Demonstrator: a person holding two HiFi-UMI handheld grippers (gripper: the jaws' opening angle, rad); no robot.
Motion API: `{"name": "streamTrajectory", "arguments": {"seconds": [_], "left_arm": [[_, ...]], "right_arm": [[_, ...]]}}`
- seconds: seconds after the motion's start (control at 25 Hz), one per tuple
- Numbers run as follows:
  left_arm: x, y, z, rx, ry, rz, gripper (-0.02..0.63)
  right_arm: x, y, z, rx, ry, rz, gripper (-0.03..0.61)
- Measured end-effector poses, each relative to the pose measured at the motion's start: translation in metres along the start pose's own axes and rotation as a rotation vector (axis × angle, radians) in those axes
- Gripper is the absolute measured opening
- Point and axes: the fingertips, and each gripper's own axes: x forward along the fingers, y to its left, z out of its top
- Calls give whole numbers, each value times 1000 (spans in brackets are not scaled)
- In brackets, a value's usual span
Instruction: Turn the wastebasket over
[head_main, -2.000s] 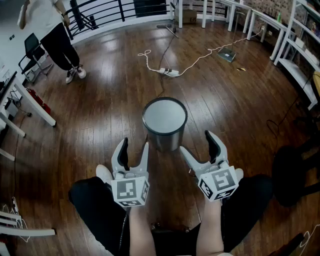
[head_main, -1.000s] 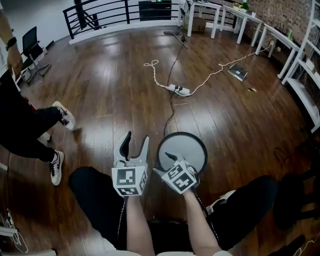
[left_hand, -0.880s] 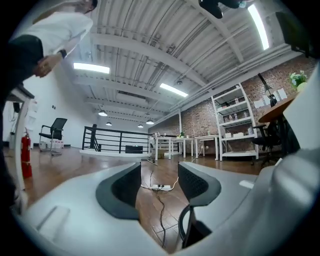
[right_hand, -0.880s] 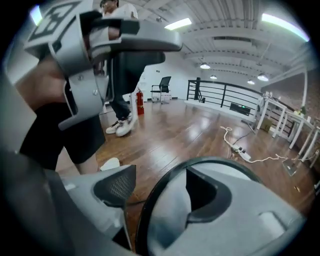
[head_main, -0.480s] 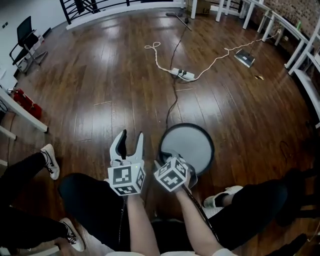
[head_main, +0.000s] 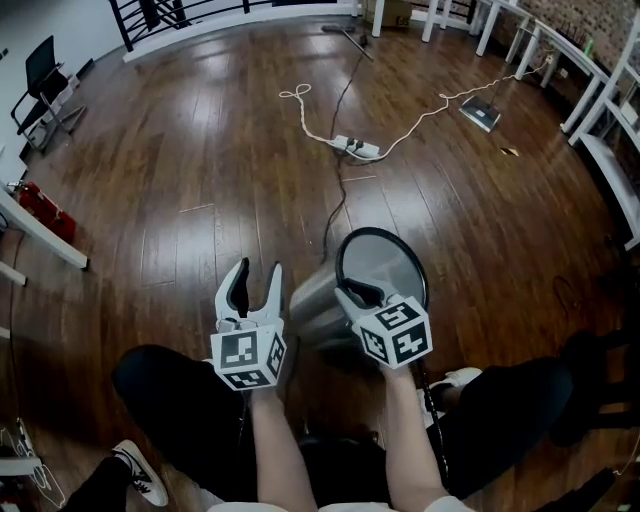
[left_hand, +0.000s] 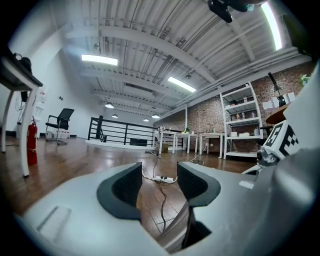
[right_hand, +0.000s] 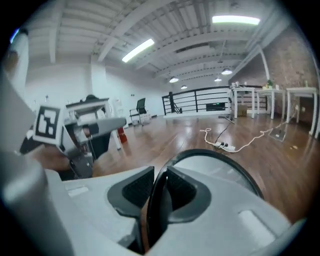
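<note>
Wood floor (head_main: 200, 150), power strip (head_main: 357, 148) beyond wastebasket (head_main: 316, 302)

We hold our left gripper (head_main: 257, 272) level, pointing to 12 o'clock in the head view, with its marker cube (head_main: 248, 358) toward us. Its jaws stand apart with nothing between them. Our right gripper (head_main: 352, 293) sits just beside it at its 3 o'clock. It tilts downward and points to about 10 o'clock, its cube (head_main: 396, 331) rolled to one side. Its jaws are closing, and the pads (right_hand: 135, 192) press on either side of the wastebasket (head_main: 318, 305) rim. Our bare forearms, left (head_main: 272, 450) and right (head_main: 405, 445), run up from 6 o'clock, nearly parallel.
</note>
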Motion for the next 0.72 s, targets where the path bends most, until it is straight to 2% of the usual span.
{"name": "streamTrajectory", "arguments": {"seconds": [0.16, 0.28, 0.4, 0.48, 0.6, 0.72], "left_arm": [[-1, 0, -9, -5, 21, 0, 242], [0, 0, -23, -4, 56, -3, 242], [2, 1, -43, -23, 112, 3, 242], [4, 0, -62, -62, 172, 2, 234], [8, -14, -97, -126, 279, -47, 225], [8, -19, -132, -192, 375, -70, 226]], "right_arm": [[-29, -43, 3, 175, -145, -15, 49], [-42, -84, -17, 265, -187, -97, 44], [-54, -131, -63, 290, -88, -263, 34], [-61, -157, -106, 362, -7, -345, 33], [-68, -176, -136, 527, -39, -334, 32], [-63, -177, -130, 477, -20, -353, 35]]}}
